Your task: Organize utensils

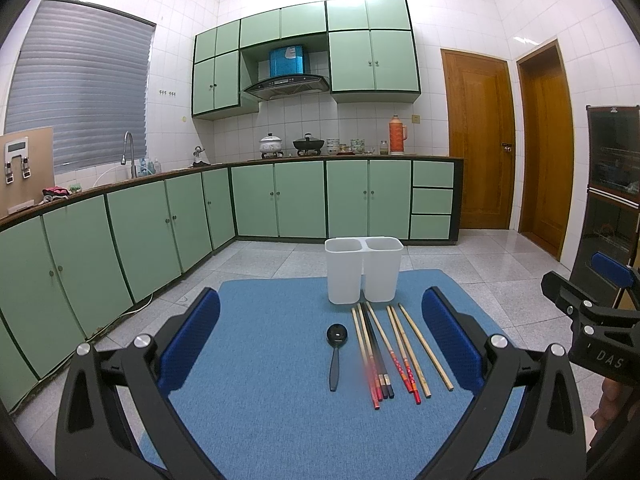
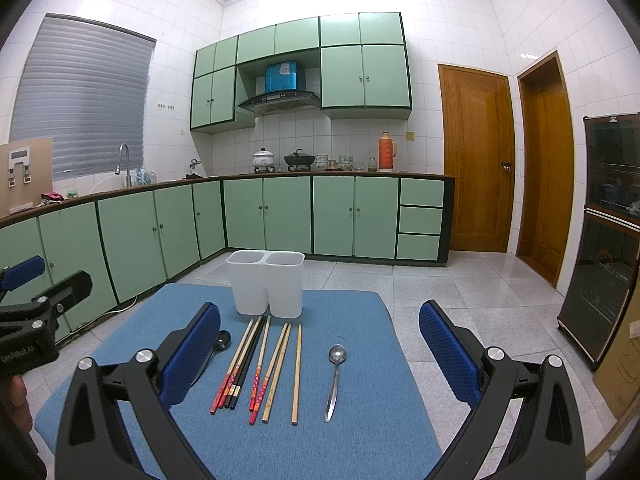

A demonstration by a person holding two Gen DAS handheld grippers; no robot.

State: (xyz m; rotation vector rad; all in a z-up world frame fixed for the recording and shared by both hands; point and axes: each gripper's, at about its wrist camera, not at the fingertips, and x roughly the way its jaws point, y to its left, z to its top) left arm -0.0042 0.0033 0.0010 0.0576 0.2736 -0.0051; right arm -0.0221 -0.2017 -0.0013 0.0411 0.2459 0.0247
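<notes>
L gripper (image 1: 320,340): mine, jaws spread wide, holding nothing; hovers above the mat, aimed at the utensils.
R gripper (image 2: 320,352): also spread wide, nothing in it; hovers beside the L one, same heading.
Why apart: my guess, each covers its own side, L nearer the black spoon, R nearer the metal one.
Black spoon (image 1: 335,350): flat on the mat, bowl toward the holder, handle toward me, just left of the chopsticks; in R view partly hidden behind my left finger.
Chopsticks (image 2: 260,368): loose row, roughly parallel, tips near the holder base, butts toward me. Mixed lot: plain bamboo, red-patterned ends, black pair. Left ones bunched & touching, right ones spaced out.
Metal spoon (image 2: 335,380): right of the sticks, apart from them, bowl pointing away, shiny.
Holder (image 1: 363,270): white, 2 compartments side by side, upright at the mat's far edge; looks empty, though I can't see the bottoms.
Mat (image 2: 360,440): blue, all items on it.
Layout reason: prob. handles face me for easy pinch.
Progress: nothing sorted yet.
</notes>
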